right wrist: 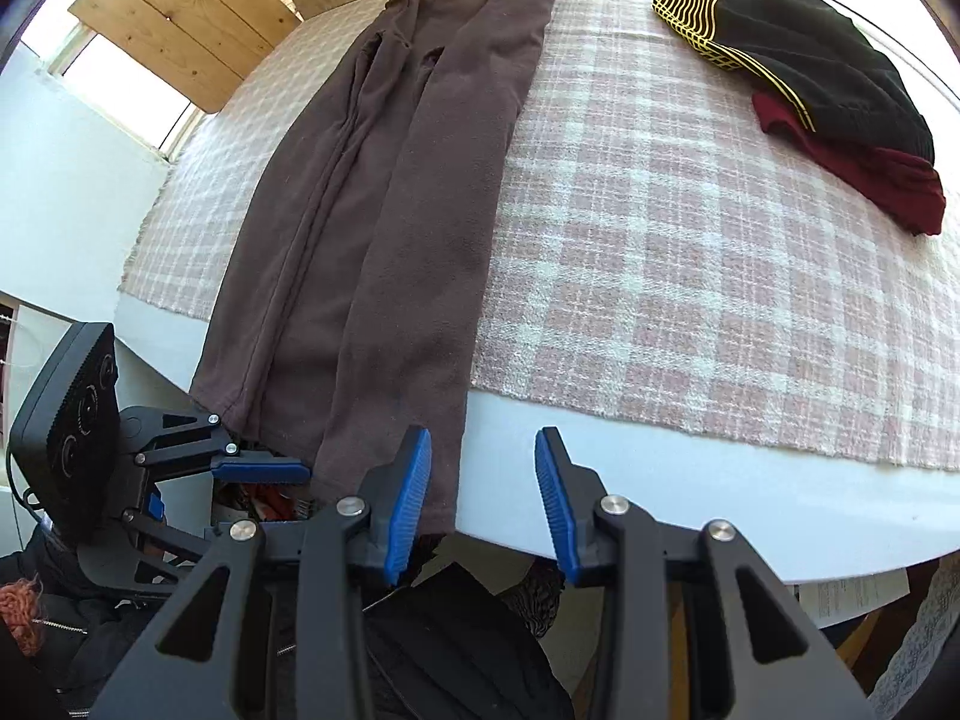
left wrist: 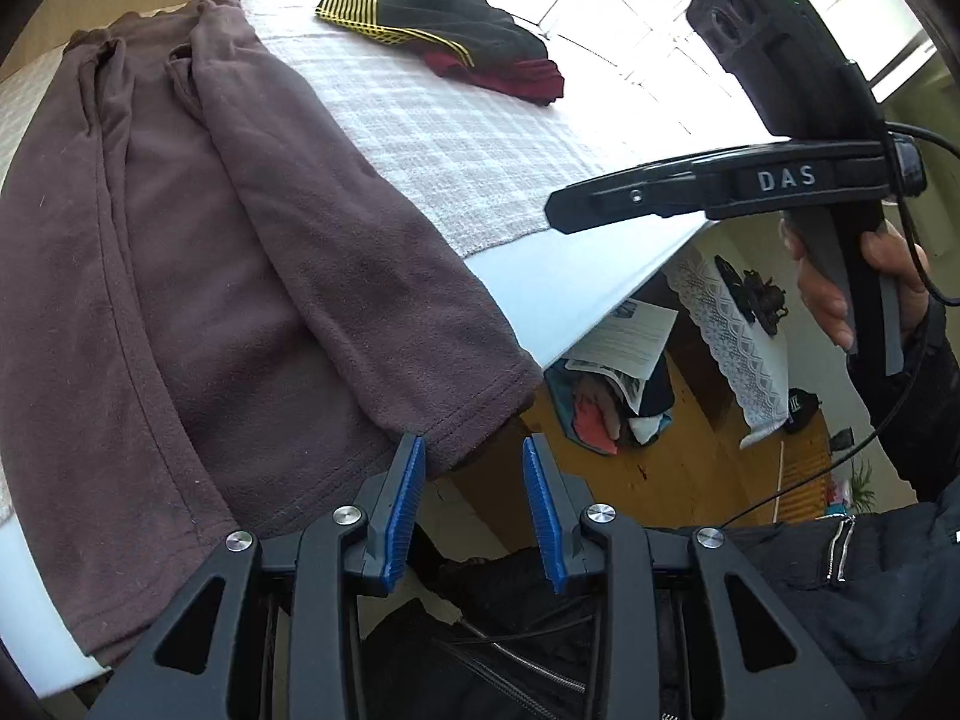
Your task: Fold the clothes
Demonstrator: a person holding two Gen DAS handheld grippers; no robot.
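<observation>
Only the left wrist view shows the hand gripping the right gripper.

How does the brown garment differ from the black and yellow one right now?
The brown garment lies stretched out in a long strip, its end over the table edge; the black and yellow garment sits bunched on something red, well in from that edge. Brown is plain, the other striped. Both rest on the checked cloth.

I held both tongs angled down over the bench's near edge: left tongs parted and empty, right tongs likewise, gripping nothing.
</observation>
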